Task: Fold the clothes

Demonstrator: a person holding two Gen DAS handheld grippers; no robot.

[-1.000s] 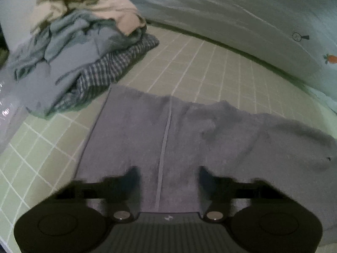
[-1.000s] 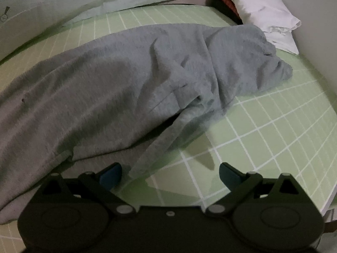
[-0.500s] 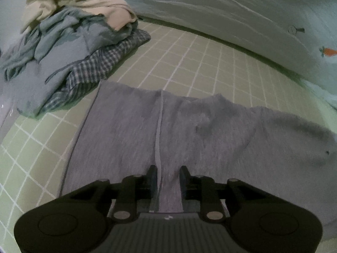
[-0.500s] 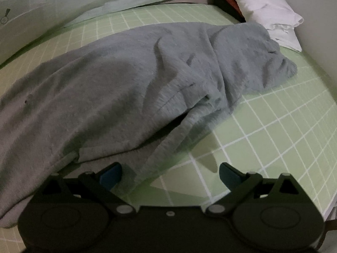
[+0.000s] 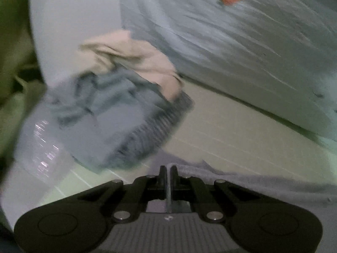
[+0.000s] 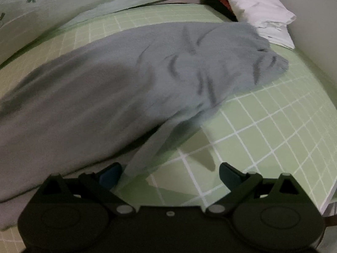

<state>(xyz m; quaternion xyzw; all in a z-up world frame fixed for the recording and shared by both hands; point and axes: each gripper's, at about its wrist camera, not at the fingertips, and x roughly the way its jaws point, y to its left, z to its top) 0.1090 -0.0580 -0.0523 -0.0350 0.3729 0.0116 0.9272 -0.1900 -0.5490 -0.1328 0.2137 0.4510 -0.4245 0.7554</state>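
A grey garment [image 6: 126,80] lies spread across the green checked bed sheet [image 6: 273,126]. In the left wrist view my left gripper [image 5: 168,168] has its jaws closing tight on the hem of the grey garment [image 5: 252,181], with a thin fold of cloth pinched between the pads and lifted off the sheet. My right gripper [image 6: 169,172] hovers open over the garment's near edge. A loose strip of the cloth [image 6: 147,154] hangs just beside its left fingertip [image 6: 111,172], and I cannot tell whether they touch.
A pile of clothes [image 5: 109,109] with a beige piece [image 5: 137,63] on top sits beyond the left gripper. A pale duvet with carrot prints [image 5: 231,42] borders the far side. A white pillow [image 6: 252,6] lies at the far right; the bed edge [image 6: 328,196] is close on the right.
The left jaws went from open to shut on the garment's hem, then rose with it, and the view swung up toward the pile. The cloth shifted in the right wrist view. The right gripper stayed still.
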